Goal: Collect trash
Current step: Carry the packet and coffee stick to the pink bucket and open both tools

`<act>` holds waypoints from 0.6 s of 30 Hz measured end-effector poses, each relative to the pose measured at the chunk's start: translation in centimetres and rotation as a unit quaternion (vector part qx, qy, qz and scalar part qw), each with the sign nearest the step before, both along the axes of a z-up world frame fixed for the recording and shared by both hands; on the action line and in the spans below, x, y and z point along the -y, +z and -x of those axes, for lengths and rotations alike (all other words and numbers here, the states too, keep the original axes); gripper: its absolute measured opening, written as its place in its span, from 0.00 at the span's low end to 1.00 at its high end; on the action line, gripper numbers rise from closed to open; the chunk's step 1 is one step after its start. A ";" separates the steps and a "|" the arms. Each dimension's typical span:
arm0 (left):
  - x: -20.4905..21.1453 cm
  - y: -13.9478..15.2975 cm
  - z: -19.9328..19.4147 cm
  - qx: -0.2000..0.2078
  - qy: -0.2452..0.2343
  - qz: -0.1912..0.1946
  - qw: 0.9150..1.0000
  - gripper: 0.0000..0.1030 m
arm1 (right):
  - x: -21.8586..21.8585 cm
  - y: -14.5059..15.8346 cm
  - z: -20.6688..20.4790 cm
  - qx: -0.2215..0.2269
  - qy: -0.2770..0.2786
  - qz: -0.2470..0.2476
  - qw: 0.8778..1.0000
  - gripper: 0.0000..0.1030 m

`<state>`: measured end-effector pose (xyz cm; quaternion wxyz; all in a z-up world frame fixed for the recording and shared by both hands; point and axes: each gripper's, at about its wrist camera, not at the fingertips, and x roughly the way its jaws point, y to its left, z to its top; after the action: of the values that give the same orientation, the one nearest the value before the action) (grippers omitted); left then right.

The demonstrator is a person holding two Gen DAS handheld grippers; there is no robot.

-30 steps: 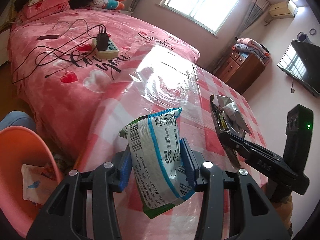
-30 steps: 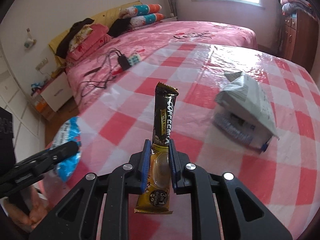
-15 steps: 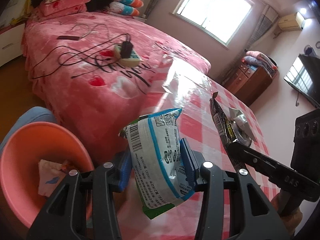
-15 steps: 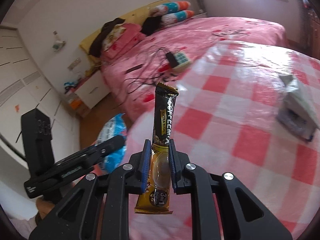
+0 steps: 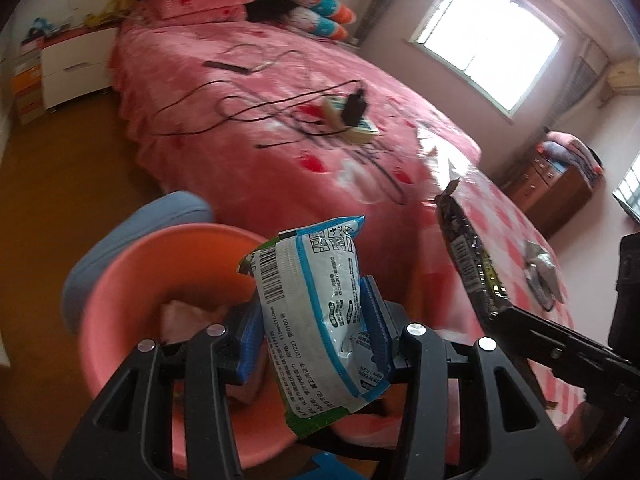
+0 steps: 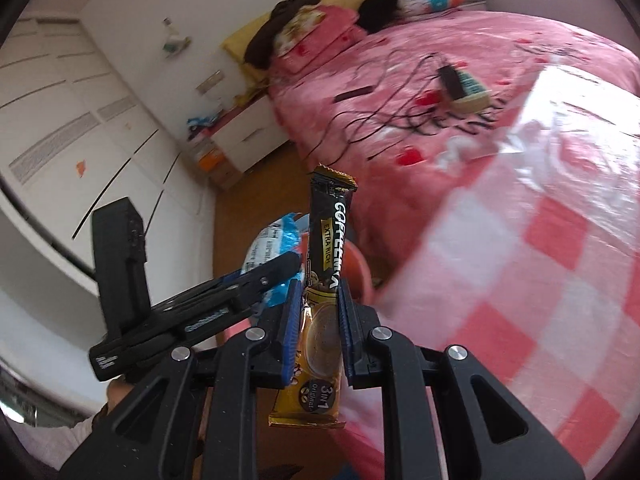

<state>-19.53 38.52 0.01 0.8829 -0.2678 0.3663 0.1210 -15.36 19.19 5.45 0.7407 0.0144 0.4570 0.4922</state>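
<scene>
You've got two wrappers, one bin. Your left gripper [image 5: 312, 332] points downward, clamped on the white-blue packet [image 5: 316, 316], pink bin [image 5: 132, 280] just beyond its tips. Your right gripper [image 6: 318, 320], jaws opening, has the coffee sachet [image 6: 326, 280] upright between them.

Your way into the pink bin [image 5: 120, 280] at lower left is open; bed [image 5: 280, 140] crowds centre, table [image 5: 520, 240] edge blocks right.
</scene>
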 end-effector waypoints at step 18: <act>-1.6 -2.4 1.6 -0.008 0.028 -0.042 0.999 0.82 | 5.2 -0.5 0.3 0.045 -0.087 0.007 0.995 0.85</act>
<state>-21.09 40.12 -2.35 0.8867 -0.2401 0.3601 0.1628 -15.68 14.00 4.97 0.8004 0.0266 0.4238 0.4231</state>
